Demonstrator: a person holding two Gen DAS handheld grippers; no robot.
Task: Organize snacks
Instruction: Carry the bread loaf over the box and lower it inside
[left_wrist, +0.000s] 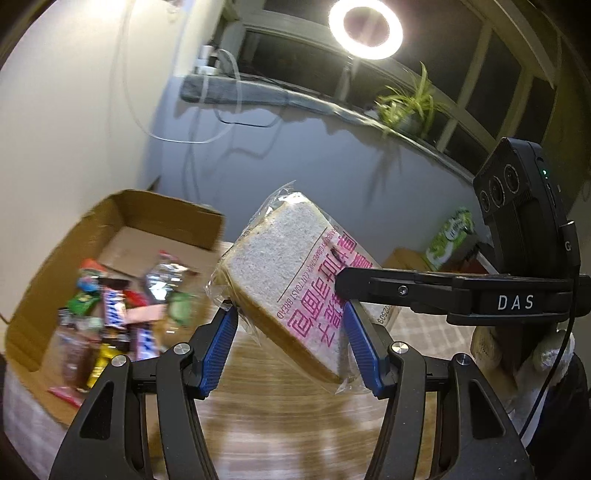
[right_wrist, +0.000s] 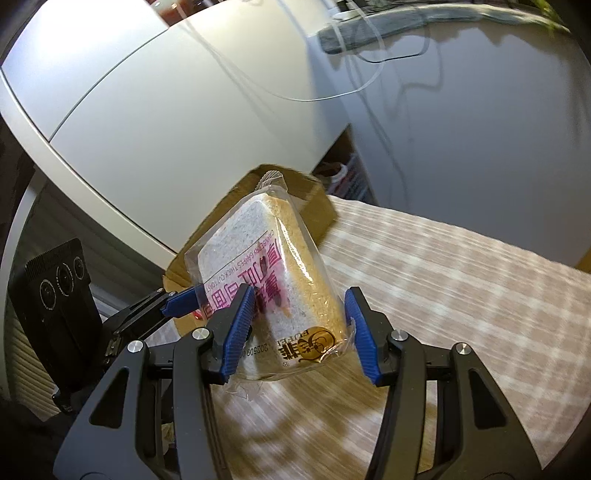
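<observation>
Bread pack between both grippers' jaws

I am working in a lived-in room of a home: a potted plant sits on the window ledge beside a ring light, loose cables trail down the plain wall, and a checked cloth covers the worktop.
</observation>
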